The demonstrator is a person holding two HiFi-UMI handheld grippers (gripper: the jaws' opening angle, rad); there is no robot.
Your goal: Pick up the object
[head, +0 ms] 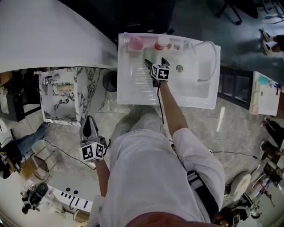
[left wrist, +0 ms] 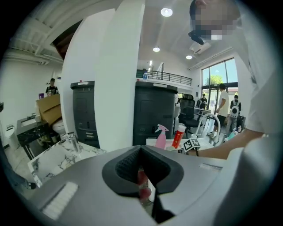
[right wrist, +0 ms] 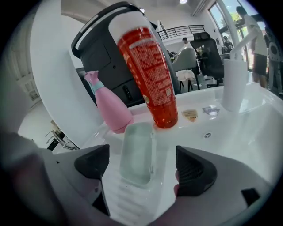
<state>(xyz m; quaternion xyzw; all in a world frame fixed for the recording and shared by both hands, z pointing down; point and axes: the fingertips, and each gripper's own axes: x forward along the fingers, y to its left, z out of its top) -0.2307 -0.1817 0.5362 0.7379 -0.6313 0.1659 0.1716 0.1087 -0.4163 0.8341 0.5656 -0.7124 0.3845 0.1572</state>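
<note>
Jaws of the right gripper point(head: 156, 63) hang over the ribbed left part of the sink point(head: 128, 91), seen from the head. Left gripper view: the left gripper point(left wrist: 141, 170) has its jaws pressed together. Right gripper view: jaws wide apart, the clear box point(right wrist: 138, 148) lies between them near the sink's back edge.

Bright indoors: ceiling lamps point(left wrist: 166, 12) at twelve o'clock, daylight from tall windows point(left wrist: 216, 75) at three. The white sink point(head: 191, 99) glares, nearly washed out. Fisheye bending darkens every edge; the nearest foreground looks soft, perhaps out of focus.
</note>
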